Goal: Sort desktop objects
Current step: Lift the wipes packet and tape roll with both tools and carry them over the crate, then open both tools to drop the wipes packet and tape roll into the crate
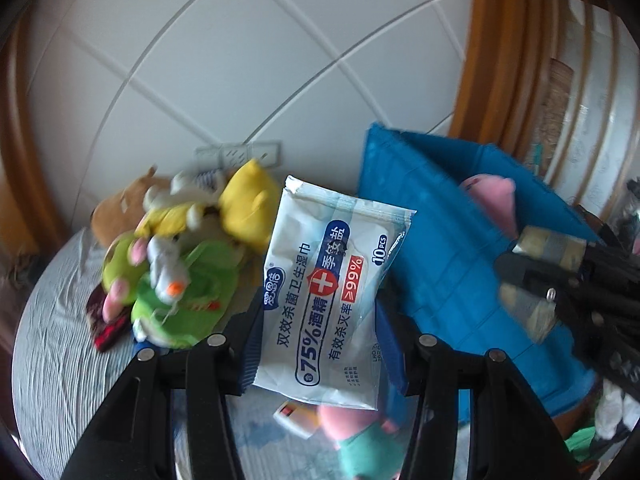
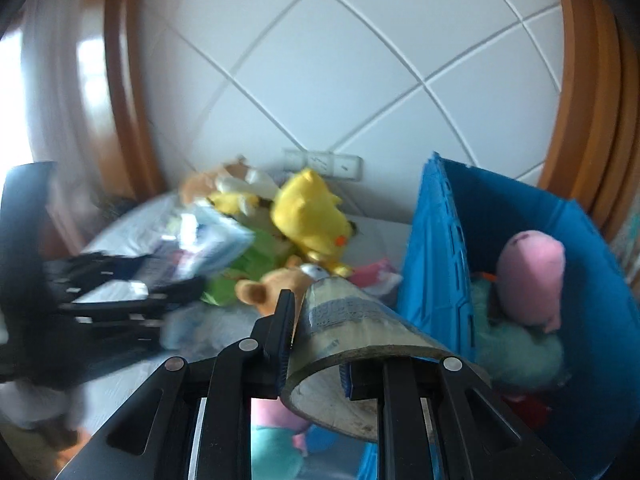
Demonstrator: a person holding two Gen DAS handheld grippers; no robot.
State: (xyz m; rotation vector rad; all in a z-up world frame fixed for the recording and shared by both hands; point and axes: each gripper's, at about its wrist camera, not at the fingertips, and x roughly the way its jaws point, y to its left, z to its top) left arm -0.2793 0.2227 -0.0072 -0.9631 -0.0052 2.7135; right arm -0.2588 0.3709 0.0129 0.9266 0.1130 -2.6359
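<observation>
My left gripper is shut on a white and blue pack of wet wipes, which stands upright between its blue pads above the table. My right gripper is shut on the wall of a roll of clear packing tape, one finger outside the ring and one inside. A blue bin stands to the right, with a pink plush and a teal one inside. In the left wrist view the blue bin sits behind the pack, and the right gripper with the tape roll is at the right edge.
A heap of plush toys lies at the back left: yellow, green, brown. A pink and teal plush lies under the left gripper. A grey striped cloth covers the table. A tiled wall with sockets stands behind.
</observation>
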